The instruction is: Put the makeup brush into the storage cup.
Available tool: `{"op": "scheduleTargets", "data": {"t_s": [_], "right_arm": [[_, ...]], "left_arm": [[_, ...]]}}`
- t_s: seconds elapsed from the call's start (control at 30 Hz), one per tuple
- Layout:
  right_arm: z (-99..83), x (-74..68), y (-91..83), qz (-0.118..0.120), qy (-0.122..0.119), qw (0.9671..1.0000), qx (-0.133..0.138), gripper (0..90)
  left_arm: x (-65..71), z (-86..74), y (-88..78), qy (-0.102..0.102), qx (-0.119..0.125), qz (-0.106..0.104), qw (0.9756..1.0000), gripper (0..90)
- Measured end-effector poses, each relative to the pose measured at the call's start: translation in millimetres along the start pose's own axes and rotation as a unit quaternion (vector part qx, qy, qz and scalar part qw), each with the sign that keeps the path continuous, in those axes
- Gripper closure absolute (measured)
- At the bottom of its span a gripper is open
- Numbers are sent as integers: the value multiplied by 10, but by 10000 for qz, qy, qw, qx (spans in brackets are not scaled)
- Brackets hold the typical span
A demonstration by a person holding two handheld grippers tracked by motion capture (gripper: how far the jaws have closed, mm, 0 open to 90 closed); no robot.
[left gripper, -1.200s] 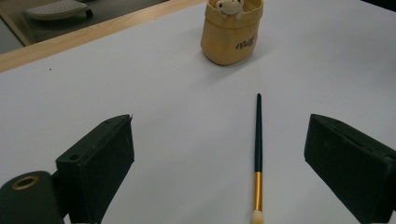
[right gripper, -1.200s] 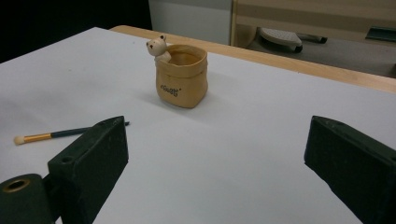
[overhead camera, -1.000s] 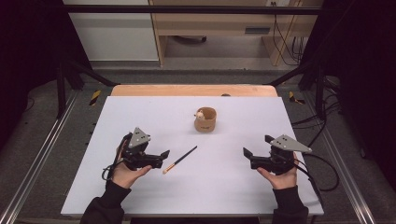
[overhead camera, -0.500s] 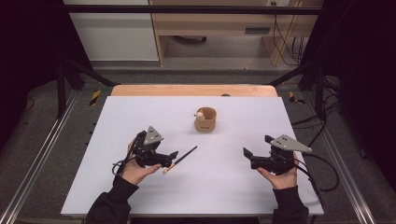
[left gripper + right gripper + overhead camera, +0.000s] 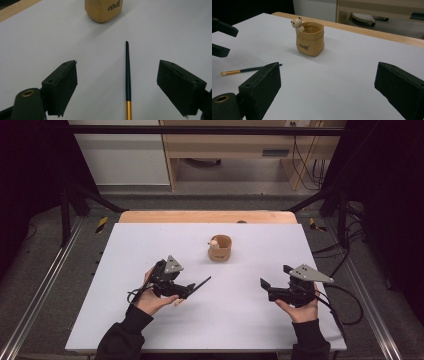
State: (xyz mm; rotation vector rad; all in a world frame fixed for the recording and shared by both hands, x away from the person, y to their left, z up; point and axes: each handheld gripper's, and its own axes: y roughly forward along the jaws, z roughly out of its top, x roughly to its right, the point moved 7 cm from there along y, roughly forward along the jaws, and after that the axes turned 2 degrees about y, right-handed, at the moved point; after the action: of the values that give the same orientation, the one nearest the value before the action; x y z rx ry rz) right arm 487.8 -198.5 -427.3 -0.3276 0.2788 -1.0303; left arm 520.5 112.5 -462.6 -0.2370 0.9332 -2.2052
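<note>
Brush [image 5: 128, 75], a slim dark handle with a gold band, lies flat on the white table [image 5: 125, 250] between the spread fingers [image 5: 61, 85] of the left gripper [image 5: 192, 290], touched by neither pad; those jaws have just been closing a little but stand wide. Beyond the brush's tip sits a tan pot [image 5: 103, 10] with a small bear figure [image 5: 297, 23]. The right gripper [image 5: 267, 287] hangs well off to the side, wide apart and holding nothing.

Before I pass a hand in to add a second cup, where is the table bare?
Bare: the white table left of the pot, right of it, and between both grippers. Crowded: around the left gripper and brush.
</note>
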Motion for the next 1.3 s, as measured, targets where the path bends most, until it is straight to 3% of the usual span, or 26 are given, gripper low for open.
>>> {"op": "scheduleTargets", "data": {"t_s": [0.53,0.83,0.97,1.3], "right_arm": [[-22,-13,29,28,-12,10000,-74,70],[-19,-9,22,44,-17,10000,-69,71],[-23,-12,26,51,-14,10000,-85,71],[-33,-16,38,64,-23,9999,-104,71]], "left_arm": [[-10,-58,144,128,-429,-111,9989,270],[36,17,226,244,-601,-144,9978,328],[78,-9,299,338,-804,-233,9959,361],[127,-33,402,420,-1035,-296,9933,446]]}}
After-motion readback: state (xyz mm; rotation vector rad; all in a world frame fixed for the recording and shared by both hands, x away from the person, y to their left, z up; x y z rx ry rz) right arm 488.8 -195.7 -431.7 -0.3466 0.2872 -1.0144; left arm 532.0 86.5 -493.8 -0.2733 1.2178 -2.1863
